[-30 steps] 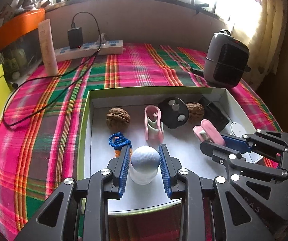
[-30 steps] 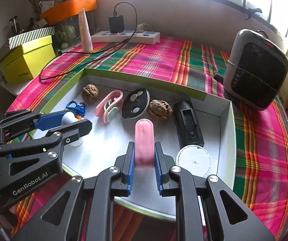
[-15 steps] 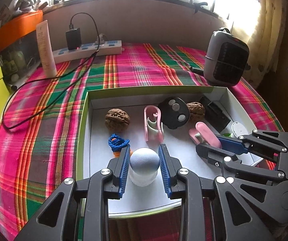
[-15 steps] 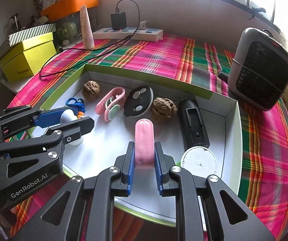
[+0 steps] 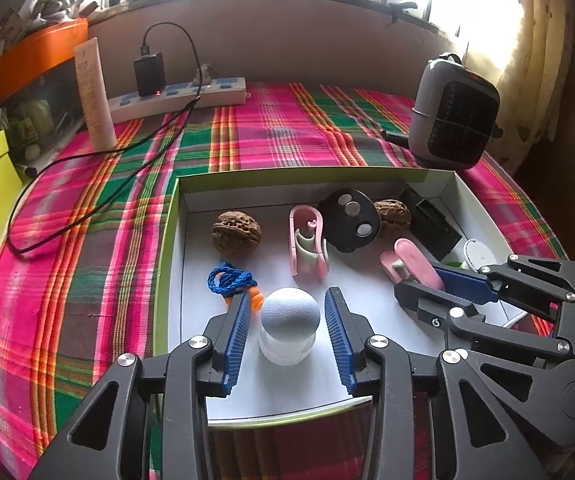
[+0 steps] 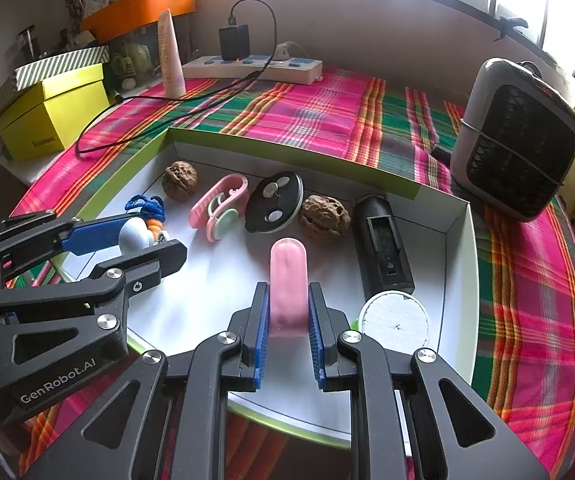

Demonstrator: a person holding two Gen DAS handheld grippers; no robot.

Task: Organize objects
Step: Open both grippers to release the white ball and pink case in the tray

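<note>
Our two grippers over the box's near edge
Left gripper [image 5: 285,330] has just been opening, seemingly clear of the white ball [image 5: 290,312] between its pads; right gripper [image 6: 287,328] clamps the pink case [image 6: 288,280]

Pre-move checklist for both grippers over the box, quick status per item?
1. Left gripper jaws just opened, pads clear of the white ball-topped bottle: ok.
2. Bottle upright on the box floor: ok.
3. Right gripper clamped on the pink clip: ok.
4. Clip bottom resting on the floor: cannot tell.
5. Gap between the grippers: ok.
</note>
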